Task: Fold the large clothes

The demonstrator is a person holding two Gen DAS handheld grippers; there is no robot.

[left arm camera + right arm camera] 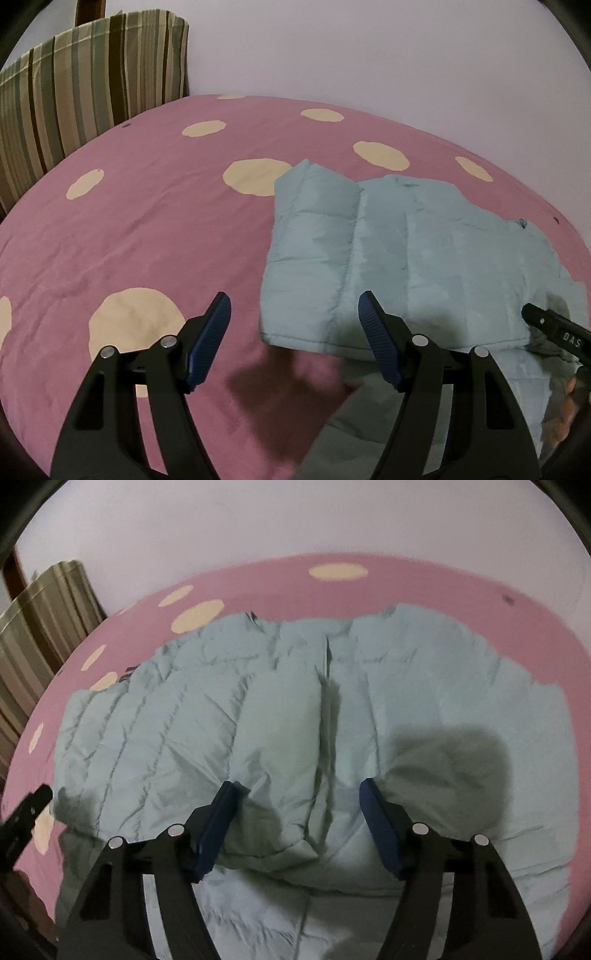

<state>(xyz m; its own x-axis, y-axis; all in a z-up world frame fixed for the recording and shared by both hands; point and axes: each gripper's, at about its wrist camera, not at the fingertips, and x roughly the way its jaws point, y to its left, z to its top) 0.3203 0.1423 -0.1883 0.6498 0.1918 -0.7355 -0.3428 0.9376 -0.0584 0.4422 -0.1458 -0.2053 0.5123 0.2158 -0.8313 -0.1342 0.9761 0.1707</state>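
Currently my left fingers (pixel 295 321) hang released over the bed (pixel 147 229). Right fingers (pixel 295 808) straddle the pale-blue jacket (pixel 258 709), gripping nothing.

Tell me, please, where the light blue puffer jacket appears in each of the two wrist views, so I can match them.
Left wrist view: the jacket lies right of centre, its folded edge beside the left gripper.
Right wrist view: the jacket fills the middle, under the right gripper.
Shared landmark: the striped cushion, at upper left in both.
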